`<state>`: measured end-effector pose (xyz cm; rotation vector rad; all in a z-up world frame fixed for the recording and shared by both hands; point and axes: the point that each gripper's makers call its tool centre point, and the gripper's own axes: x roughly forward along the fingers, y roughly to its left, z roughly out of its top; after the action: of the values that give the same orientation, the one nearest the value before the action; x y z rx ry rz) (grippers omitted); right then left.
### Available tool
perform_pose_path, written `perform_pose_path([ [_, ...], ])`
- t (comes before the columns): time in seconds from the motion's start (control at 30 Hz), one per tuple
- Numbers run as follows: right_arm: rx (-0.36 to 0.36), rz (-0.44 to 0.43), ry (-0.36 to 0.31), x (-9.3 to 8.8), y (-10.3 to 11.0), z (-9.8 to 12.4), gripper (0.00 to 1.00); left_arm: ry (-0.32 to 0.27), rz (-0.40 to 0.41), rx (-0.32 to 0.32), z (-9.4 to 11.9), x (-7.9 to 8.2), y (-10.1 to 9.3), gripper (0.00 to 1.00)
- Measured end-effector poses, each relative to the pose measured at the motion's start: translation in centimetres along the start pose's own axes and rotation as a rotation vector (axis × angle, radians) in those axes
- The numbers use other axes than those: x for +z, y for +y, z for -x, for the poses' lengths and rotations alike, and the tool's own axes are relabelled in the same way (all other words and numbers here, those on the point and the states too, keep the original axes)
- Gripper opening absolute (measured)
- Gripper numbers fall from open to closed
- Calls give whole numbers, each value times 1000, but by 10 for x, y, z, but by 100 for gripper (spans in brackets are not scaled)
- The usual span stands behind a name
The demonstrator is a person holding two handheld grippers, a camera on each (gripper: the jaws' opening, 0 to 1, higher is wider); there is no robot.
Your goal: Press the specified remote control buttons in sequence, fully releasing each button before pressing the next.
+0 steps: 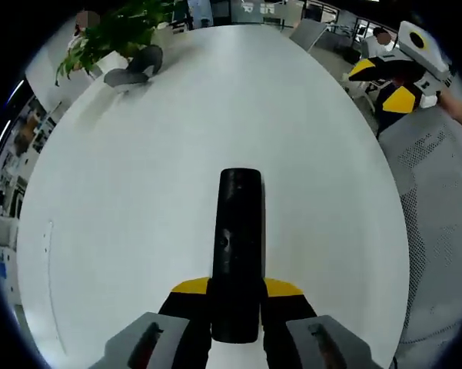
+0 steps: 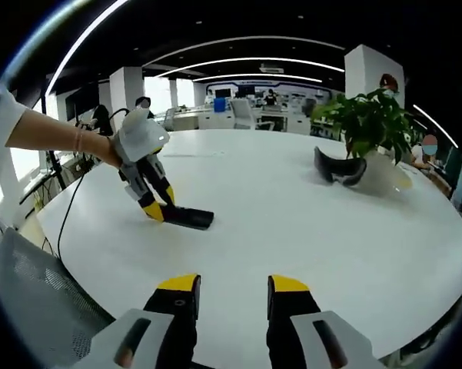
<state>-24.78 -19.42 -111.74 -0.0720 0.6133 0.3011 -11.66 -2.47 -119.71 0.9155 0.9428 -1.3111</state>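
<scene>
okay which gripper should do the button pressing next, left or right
Right. The left gripper is shut on the black remote, pinning it on the white table. The right gripper is open, holds nothing and hangs off the table's edge, so it's free to press.

black remote control [image 1: 237, 246], flat on white table [image 1: 138, 192]

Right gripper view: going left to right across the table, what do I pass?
Left gripper holding the black remote against the white table → dark curved object → potted plant.
</scene>
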Motion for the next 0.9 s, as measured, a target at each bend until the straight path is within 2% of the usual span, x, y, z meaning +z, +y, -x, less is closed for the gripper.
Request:
perform_pose_path([
  [0.13,1,16,-14,3,1,1,33,-3,29,10,1,-1,-3,23],
  [0.47,30,49,24,-1,7,-2,33,14,67,31,3,-5,-19,23],
  [0.9,54,37,17,-1,11,-1,33,37,57,35,8,-14,-55,23],
])
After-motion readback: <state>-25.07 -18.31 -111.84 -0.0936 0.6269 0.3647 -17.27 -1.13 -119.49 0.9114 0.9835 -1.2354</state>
